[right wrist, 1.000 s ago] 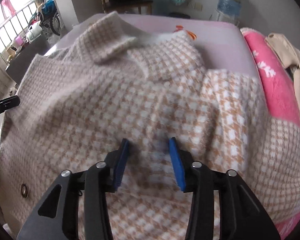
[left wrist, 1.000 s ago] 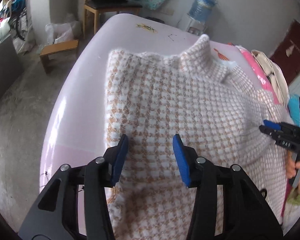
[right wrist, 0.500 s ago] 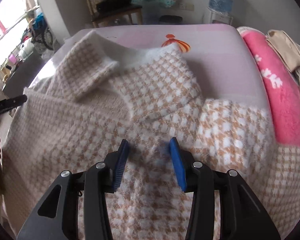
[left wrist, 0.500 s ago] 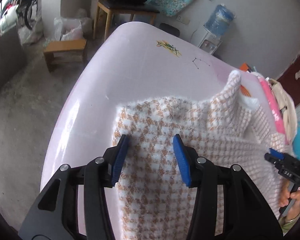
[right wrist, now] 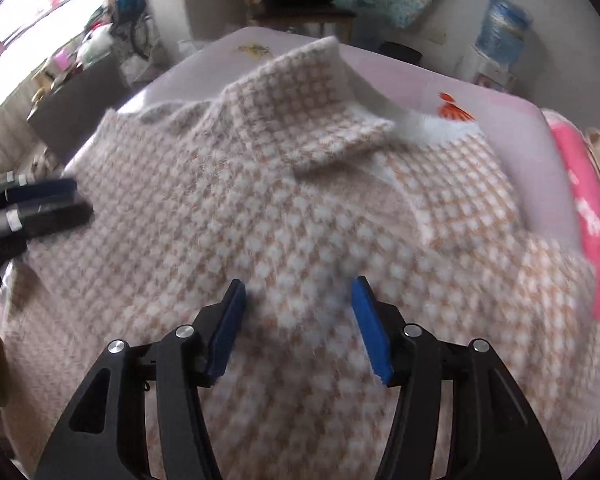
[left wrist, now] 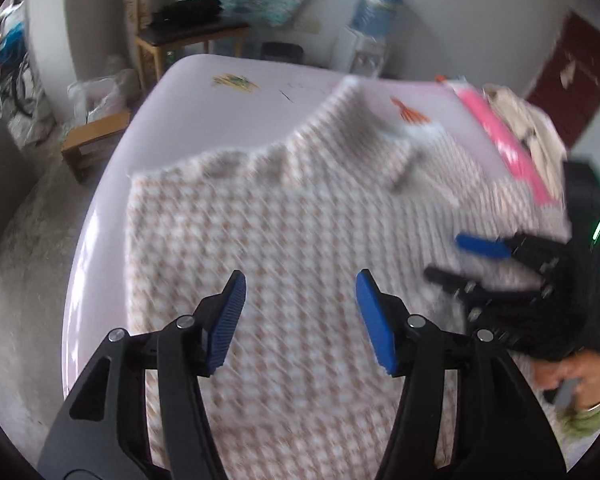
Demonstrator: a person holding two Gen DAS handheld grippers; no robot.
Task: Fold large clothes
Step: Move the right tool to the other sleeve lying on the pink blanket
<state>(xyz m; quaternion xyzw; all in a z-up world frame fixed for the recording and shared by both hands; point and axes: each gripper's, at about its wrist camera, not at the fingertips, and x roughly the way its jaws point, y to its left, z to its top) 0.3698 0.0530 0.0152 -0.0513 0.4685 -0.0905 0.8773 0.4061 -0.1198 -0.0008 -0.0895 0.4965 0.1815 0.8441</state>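
Fuzzy houndstooth knit coat (right wrist: pixel 300 216), collar (right wrist: pixel 312 120) folded

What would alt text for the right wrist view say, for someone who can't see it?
A fuzzy beige-and-white checked sweater lies spread on a pale pink table, collar folded at the far side. The right gripper hovers over it, its jaws opening with nothing gripped. The left gripper enters at left.

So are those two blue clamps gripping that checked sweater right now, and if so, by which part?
Nothing is held. The jaws of both the left hand-held gripper and the right hand-held gripper are opening above the sweater, with no fabric pinched between them.
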